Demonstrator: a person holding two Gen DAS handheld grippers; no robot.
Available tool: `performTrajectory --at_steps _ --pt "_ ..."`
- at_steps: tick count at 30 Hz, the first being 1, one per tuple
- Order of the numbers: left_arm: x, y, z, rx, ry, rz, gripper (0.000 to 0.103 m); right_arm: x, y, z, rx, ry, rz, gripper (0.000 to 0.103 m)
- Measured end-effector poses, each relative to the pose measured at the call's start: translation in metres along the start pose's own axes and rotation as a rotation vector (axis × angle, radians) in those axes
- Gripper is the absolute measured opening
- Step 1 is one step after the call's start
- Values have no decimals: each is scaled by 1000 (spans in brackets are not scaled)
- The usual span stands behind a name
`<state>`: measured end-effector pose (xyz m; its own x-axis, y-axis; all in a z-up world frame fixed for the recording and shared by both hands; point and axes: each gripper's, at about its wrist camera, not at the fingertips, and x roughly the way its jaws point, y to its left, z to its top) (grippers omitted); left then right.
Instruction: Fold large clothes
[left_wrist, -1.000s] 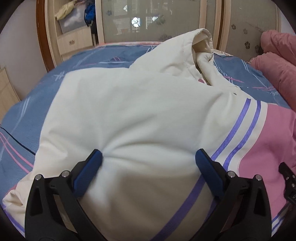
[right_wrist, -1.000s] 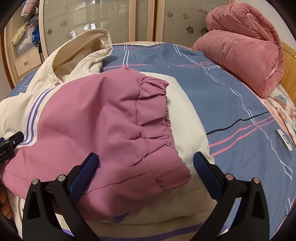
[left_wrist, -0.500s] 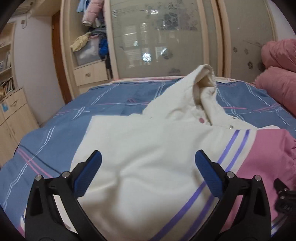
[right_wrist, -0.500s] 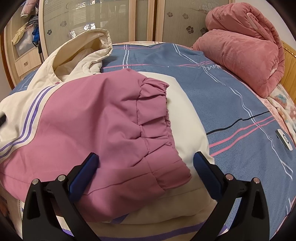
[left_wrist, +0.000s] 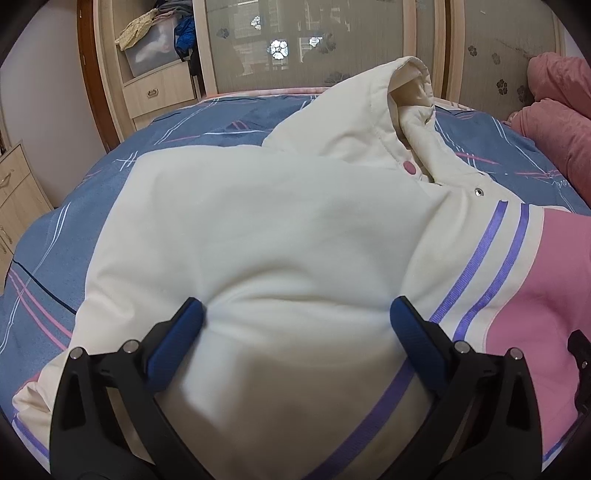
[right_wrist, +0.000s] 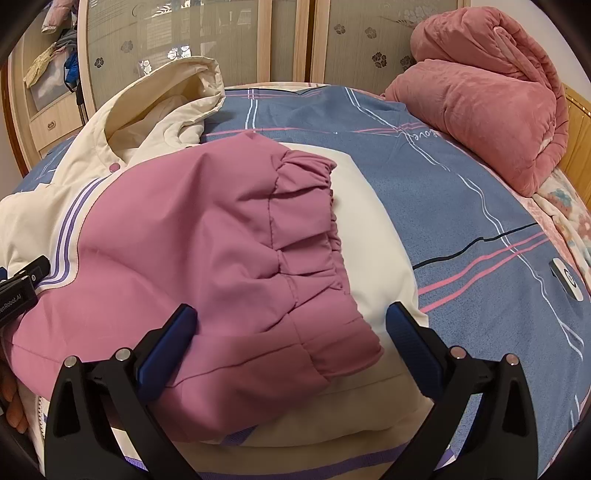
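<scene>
Blue plaid bedsheet (right_wrist: 424, 177), wardrobe (left_wrist: 332, 44) far. Cream-pink jacket (left_wrist: 277, 229) spread; both grippers, left (left_wrist: 295, 332) and right (right_wrist: 290, 334), gaped wide, gripping nothing. Jacket's near hem cut off.

1. The cream jacket (left_wrist: 258, 229) is the landmark; it covers the near middle of the bed (left_wrist: 55, 266), and its puffed body fills the gap under the wide-open left tool (left_wrist: 295, 332).
2. Left of the jacket, bare blue sheet runs to the bed edge.
3. Beyond the jacket, its raised hood (left_wrist: 399, 96) stands in the way.
4. Right of the jacket, past the pink sleeve (right_wrist: 221, 258), the sheet lies open, except for a small remote (right_wrist: 567, 278).
5. Far right of the jacket, a rolled pink quilt (right_wrist: 480, 92) blocks the corner.
</scene>
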<state>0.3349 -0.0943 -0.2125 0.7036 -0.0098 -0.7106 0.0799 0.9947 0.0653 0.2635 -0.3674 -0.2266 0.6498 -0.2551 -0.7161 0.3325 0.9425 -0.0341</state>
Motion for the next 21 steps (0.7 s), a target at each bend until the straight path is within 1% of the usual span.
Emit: performTrajectory --at_steps 3,5,6,7,8,9,10,11,12,13,14,15,16,17,21 --pt "0 4 0 1 0 2 101 0 0 0 0 0 0 102" --pt "-4 2 4 6 -1 31 101 0 0 0 -1 0 0 102" --pt "-13 0 8 11 -28 74 101 0 0 0 0 0 0 102" --pt "-20 -1 12 8 -54 90 101 0 0 0 0 0 0 102" --pt "-27 -1 14 -2 -77 85 101 0 0 0 -1 1 0 102" --pt "-33 -1 16 -18 -92 57 101 1 0 1 -1 1 -2 102" --pt "-37 -3 18 -30 -90 2 101 1 0 1 -1 0 -4 102" --pt "-35 -7 18 -28 -72 -35 101 1 0 1 -2 0 -5 102" --pt "-29 -13 16 -14 -43 -56 101 1 0 0 -2 -1 -7 102" --pt "-21 -19 14 2 -14 -53 101 1 0 0 -2 -1 -7 102" --pt "-12 -26 11 27 13 -21 101 1 1 0 -1 -1 -6 102" --pt "-3 -35 5 67 20 26 101 1 0 0 0 -1 -7 102" --pt "-2 -39 4 77 11 42 101 1 1 0 -3 1 -11 102" --pt "-3 -40 3 78 5 48 101 1 1 0 -4 1 -13 102" --pt "-7 -33 7 39 10 22 101 0 1 0 -2 1 -11 102"
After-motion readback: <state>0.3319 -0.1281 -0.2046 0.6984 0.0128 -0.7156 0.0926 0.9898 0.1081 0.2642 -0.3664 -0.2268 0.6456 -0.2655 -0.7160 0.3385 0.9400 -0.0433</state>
